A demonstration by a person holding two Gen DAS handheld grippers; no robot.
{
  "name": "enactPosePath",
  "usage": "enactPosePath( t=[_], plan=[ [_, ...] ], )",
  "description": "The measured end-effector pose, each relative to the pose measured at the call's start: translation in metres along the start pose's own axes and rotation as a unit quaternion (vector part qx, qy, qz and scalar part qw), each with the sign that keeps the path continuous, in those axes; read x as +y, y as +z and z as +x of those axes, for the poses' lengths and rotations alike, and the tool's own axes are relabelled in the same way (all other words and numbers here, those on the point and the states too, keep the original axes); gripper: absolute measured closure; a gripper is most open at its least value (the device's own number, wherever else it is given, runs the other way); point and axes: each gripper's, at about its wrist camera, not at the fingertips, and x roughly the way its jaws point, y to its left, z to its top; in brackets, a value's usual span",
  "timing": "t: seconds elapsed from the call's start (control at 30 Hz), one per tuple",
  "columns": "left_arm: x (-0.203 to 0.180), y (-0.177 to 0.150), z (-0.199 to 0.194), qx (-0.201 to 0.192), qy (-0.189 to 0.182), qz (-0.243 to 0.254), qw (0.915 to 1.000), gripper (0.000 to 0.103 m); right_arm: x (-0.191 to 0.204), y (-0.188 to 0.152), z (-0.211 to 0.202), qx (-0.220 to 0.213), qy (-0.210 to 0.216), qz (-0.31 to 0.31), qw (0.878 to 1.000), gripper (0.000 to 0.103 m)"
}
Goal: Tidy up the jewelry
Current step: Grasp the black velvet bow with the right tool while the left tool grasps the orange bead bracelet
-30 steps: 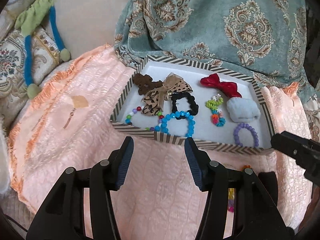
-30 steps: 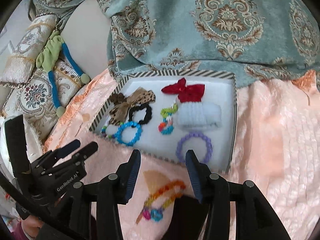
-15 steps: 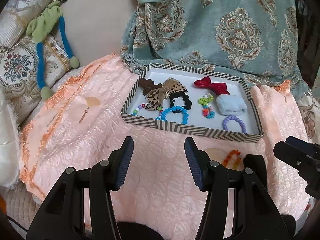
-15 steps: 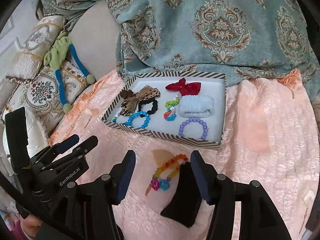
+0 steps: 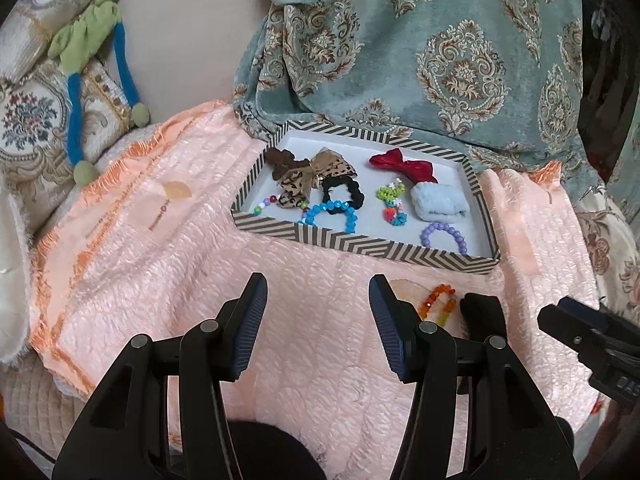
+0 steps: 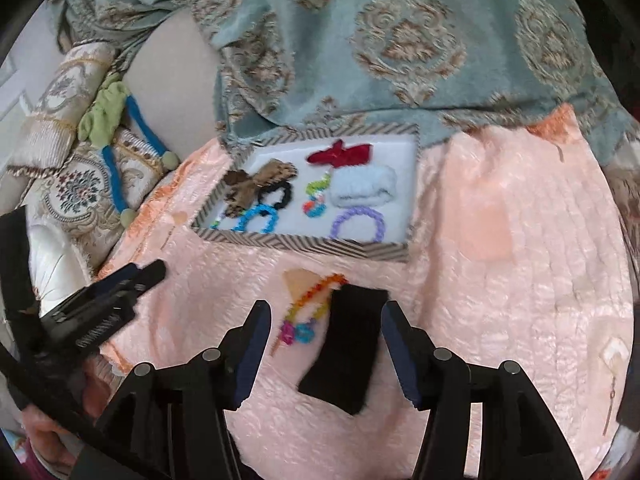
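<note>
A striped tray [image 5: 360, 243] on the peach blanket holds a leopard bow [image 5: 316, 178], a black scrunchie [image 5: 343, 191], a blue bead bracelet [image 5: 332, 213], a red bow [image 5: 404, 166], a pale blue scrunchie [image 5: 440, 202] and a purple bracelet [image 5: 444, 236]. In front of the tray lie a rainbow bead bracelet [image 6: 312, 304] and a flat black piece [image 6: 348, 348]. My right gripper [image 6: 326, 316] hangs open over them, the black piece lying loose between its jaws. My left gripper [image 5: 318, 292] is open and empty over bare blanket, left of the bracelet [image 5: 438, 304].
A teal patterned throw [image 5: 440, 60] rises behind the tray. Embroidered cushions [image 5: 28, 120] and a green-and-blue fabric toy [image 5: 92, 40] sit at the left. The peach blanket [image 5: 160, 260] spreads left and right of the tray. A hand [image 6: 52, 440] holds the left gripper.
Both grippers have drawn back from the tray, which now looks smaller and farther. The right jaws have widened, and the black piece and rainbow bracelet show fully in front of them.
</note>
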Motion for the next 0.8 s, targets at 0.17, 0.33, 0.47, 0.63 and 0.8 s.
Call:
enactPosePath(
  t=[0.17, 0.33, 0.47, 0.63, 0.8],
  plan=[
    [0.001, -0.005, 0.007, 0.017, -0.011, -0.008, 0.9998, 0.050, -0.009, -0.010, 0.031, 0.043, 0.005, 0.020, 0.999, 0.048],
    [-0.002, -0.009, 0.017, 0.036, -0.021, -0.006, 0.9991, 0.050, -0.007, -0.023, 0.080, 0.103, -0.005, 0.013, 0.995, 0.061],
    [-0.008, -0.013, 0.030, 0.059, -0.049, -0.002, 0.9971, 0.041, -0.016, -0.025, 0.075, 0.083, 0.006, 0.006, 0.997, 0.078],
    [-0.025, -0.015, 0.052, 0.088, -0.079, 0.004, 0.9930, 0.040, -0.038, -0.016, 0.053, 0.052, -0.012, 0.021, 0.998, 0.080],
    [-0.053, -0.016, 0.076, 0.108, -0.094, 0.033, 0.9891, 0.040, -0.053, -0.014, 0.054, 0.059, -0.009, 0.039, 0.997, 0.080]
  ],
)
